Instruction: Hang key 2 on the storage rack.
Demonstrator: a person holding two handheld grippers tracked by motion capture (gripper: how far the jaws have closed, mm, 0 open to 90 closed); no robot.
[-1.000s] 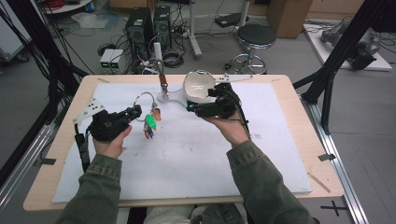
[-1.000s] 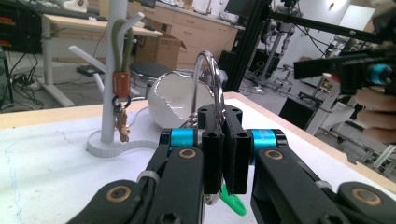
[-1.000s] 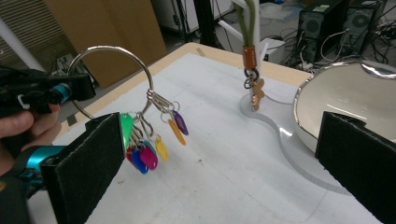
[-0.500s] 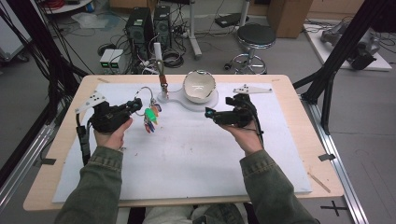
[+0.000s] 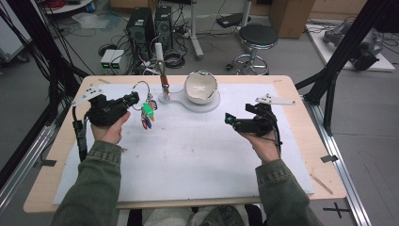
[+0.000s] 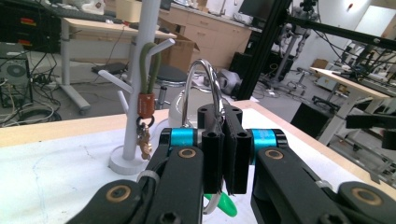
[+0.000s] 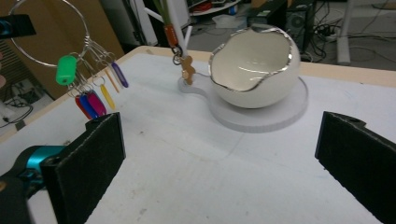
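Note:
My left gripper (image 5: 134,99) is shut on a large metal key ring (image 5: 141,89), from which several coloured tags (image 5: 147,114) hang just above the white mat. In the left gripper view the jaws (image 6: 223,116) pinch the ring (image 6: 205,65), which arches up between them. My right gripper (image 5: 230,120) hovers over the mat's right half, open, with nothing between its pads (image 7: 224,140). It faces the egg-shaped white bowl (image 7: 254,70) and the key ring (image 7: 86,28) with its green tag (image 7: 66,70).
The bowl (image 5: 200,87) sits on a white base (image 5: 188,102) that also carries a pegged white stand (image 5: 161,70). An orange-clasped strap with a small charm (image 6: 145,105) hangs from the stand. Computers, cables and a stool lie beyond the table's far edge.
My right gripper has drawn away from the bowl, to the right and nearer the person, and sunk a little. The left gripper has carried the key ring slightly up and back toward the stand.

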